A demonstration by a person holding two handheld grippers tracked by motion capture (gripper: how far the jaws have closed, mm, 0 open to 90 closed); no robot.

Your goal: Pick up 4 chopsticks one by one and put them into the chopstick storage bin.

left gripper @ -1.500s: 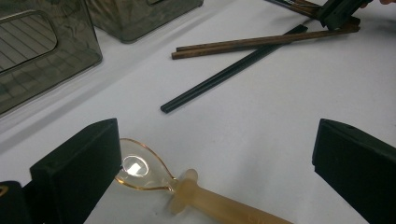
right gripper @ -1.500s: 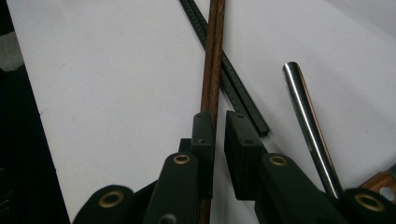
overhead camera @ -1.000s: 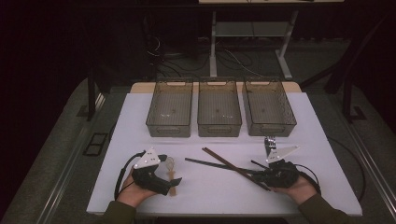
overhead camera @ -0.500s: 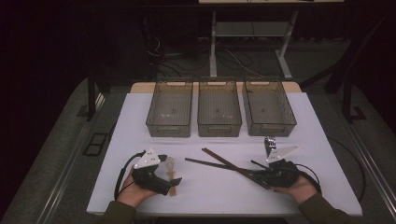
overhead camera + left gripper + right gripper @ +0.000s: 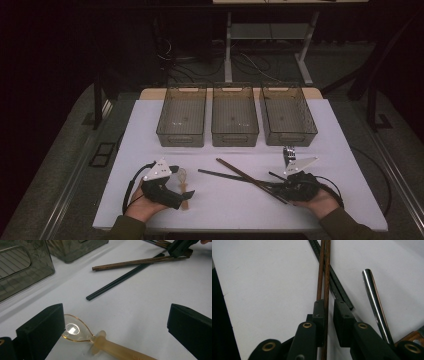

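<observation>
Scene: a white table point(image 5: 350, 150) with three clear bins point(image 5: 234, 116) in a row at its far side, and utensils lying near the person's side.
Left gripper point(image 5: 172, 192): rests low at the table's near left, held in the left hand point(image 5: 142, 207); its fingers point(image 5: 41, 333) stand wide apart and press on nothing.
Spoon point(image 5: 100, 340): a clear amber spoon with a thick pale handle lies flat on the table between the left fingers; its bowl sits just beside one finger, and whether they touch I cannot tell.
Right gripper point(image 5: 329, 315): lies low at the near right, held in the right hand point(image 5: 320, 202); its fingers point(image 5: 343, 320) stand narrow, with a gap left beside the sticks.
Brown chopsticks point(image 5: 324, 272): a pair lying together, their near ends run between the right fingers, close against one finger and clear of the other; they lie slantwise across the table's middle.
Black chopsticks point(image 5: 120, 280): a pair flat on the table, crossing under the brown pair, outside the right fingers.
Metal handle point(image 5: 374, 302): a shiny rounded handle lies just beside the right gripper, outside its fingers.
Fork point(image 5: 289, 152): its tines show near the right bin, beyond the right gripper's grey plate.
</observation>
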